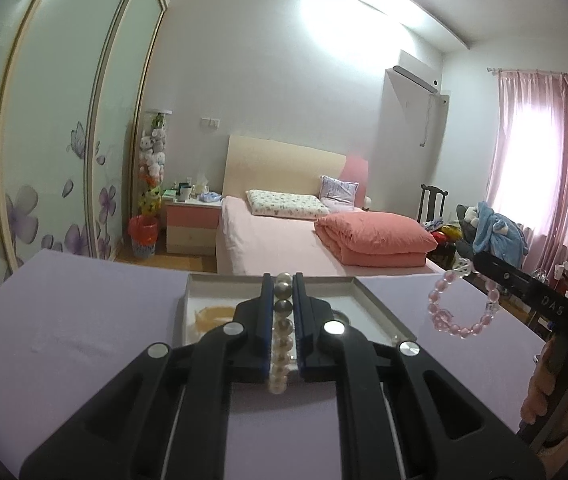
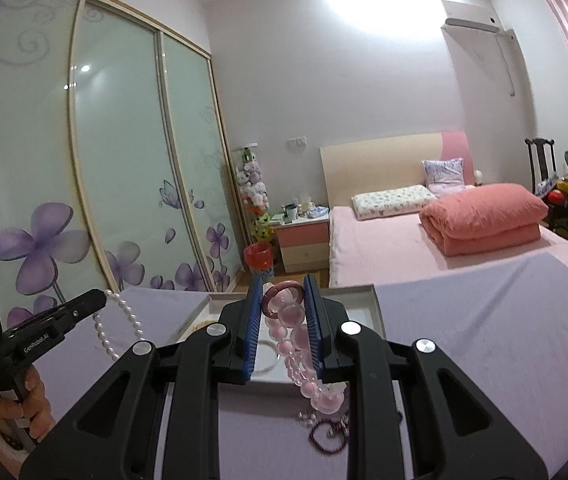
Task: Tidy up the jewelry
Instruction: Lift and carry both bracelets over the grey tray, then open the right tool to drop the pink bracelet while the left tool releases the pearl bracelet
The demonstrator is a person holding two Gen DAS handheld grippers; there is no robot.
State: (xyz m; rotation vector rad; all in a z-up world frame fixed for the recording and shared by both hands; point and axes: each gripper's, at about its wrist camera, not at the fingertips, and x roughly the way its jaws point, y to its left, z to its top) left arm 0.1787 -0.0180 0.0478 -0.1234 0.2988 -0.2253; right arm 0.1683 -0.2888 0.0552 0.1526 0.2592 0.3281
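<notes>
Two claws hover above the white box point(image 1: 379, 312), left claw point(image 1: 284, 312) clamped on pearl bracelet point(image 1: 282, 336), right claw point(image 2: 284, 332) clamped on pink bracelet point(image 2: 295, 344); either smooth strand could slip and miss the box.

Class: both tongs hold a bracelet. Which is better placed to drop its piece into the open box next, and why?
Left, probably. The left tongs hold the pearl bracelet over the white box; the right tongs dangle the pink bracelet beside it, over the purple tabletop.
</notes>
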